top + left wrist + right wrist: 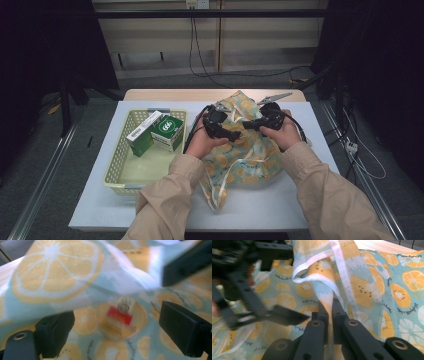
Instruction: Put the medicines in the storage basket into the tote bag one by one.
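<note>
A light blue cloth bag point(245, 150) printed with orange slices lies in the middle of the table. My right gripper point(328, 306) is shut on a fold of the bag's cloth near its white-hemmed edge point(342, 267) and holds it up; in the high view the right gripper point(260, 122) is at the bag's top. My left gripper point(120, 332) is open, its jaws wide apart, close against the bag point(57, 272). Between them, under the lifted flap, a blurred round thing with a red label point(118, 317) rests. The left gripper point(220, 126) is just left of the right one.
A pale yellow basket point(117, 172) stands left of the bag and holds two green and white boxes point(167, 131). A white mat point(260, 205) covers the table. Cables trail off the right side. The person's sleeved forearms come in from the bottom.
</note>
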A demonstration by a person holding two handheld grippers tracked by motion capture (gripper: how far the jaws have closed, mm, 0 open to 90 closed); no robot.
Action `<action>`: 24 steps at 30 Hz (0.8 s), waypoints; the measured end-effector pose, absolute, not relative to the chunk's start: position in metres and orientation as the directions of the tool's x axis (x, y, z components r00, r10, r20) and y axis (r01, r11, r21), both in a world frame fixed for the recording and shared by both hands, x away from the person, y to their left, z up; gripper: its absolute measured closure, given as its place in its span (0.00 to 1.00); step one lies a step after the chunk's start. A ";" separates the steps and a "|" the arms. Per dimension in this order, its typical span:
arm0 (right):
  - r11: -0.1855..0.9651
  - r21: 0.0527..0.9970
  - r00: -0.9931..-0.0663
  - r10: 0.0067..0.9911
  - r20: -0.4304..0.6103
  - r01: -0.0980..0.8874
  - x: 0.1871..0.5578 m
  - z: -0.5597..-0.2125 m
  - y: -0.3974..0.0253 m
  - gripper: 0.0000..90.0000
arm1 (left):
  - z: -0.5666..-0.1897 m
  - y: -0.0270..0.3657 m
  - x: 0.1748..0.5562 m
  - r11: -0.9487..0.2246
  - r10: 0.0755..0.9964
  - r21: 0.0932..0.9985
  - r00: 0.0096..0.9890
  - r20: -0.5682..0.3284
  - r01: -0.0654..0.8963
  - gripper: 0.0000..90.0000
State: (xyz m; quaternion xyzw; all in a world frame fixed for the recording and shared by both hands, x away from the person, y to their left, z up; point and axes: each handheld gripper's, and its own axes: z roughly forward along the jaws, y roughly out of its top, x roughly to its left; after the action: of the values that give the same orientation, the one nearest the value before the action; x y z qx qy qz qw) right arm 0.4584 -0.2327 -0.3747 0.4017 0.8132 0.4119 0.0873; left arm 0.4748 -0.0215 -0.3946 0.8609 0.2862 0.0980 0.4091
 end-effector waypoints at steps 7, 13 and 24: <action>0.348 0.734 -0.655 0.736 0.172 0.584 0.457 -0.380 -0.231 1.00 | -0.379 -0.012 0.455 -0.526 0.530 0.750 0.844 -0.079 0.401 0.12; 0.343 0.731 -0.645 0.745 0.171 0.590 0.456 -0.382 -0.234 1.00 | -0.362 0.006 0.439 -0.549 0.536 0.730 0.842 -0.067 0.408 0.11; 0.344 0.732 -0.647 0.743 0.171 0.588 0.454 -0.385 -0.232 1.00 | -0.342 0.059 0.435 -0.540 0.607 0.724 0.794 -0.017 0.429 0.10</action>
State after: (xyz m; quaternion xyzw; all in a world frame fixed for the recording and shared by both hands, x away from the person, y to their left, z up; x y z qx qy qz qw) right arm 0.4540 -0.2324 -0.3847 0.4088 0.8140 0.4012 0.0963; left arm 0.4349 0.0592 -0.3419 0.8694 0.2979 0.1189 0.3757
